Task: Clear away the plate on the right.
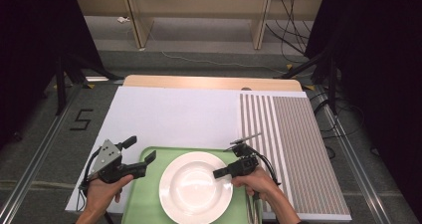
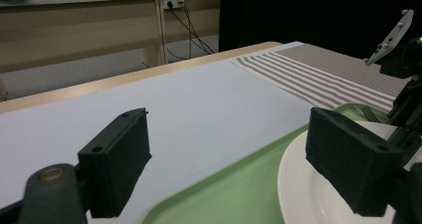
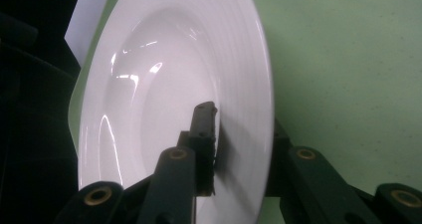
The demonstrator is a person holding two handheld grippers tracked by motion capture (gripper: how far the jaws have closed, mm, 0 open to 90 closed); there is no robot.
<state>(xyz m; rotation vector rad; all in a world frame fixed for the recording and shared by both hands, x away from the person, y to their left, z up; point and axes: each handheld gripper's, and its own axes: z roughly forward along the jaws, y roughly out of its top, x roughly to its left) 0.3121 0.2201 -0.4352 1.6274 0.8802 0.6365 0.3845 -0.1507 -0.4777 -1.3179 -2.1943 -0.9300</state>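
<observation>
From the high view, my right tool [image 1: 219, 173] straddles the plate's [image 1: 195, 188] right rim on the green tray [image 1: 137, 204]; my left tool [image 1: 143, 160] hangs open over the tray's far-left corner, holding nothing. The left gripper view shows clear white counter [image 2: 189, 109] beyond the tray. In the right gripper view, one jaw is above the rim and one beneath, but I can't tell whether they clamp it. A loose hold could let the plate slip and clatter against the fork [image 1: 247, 137] nearby.
</observation>
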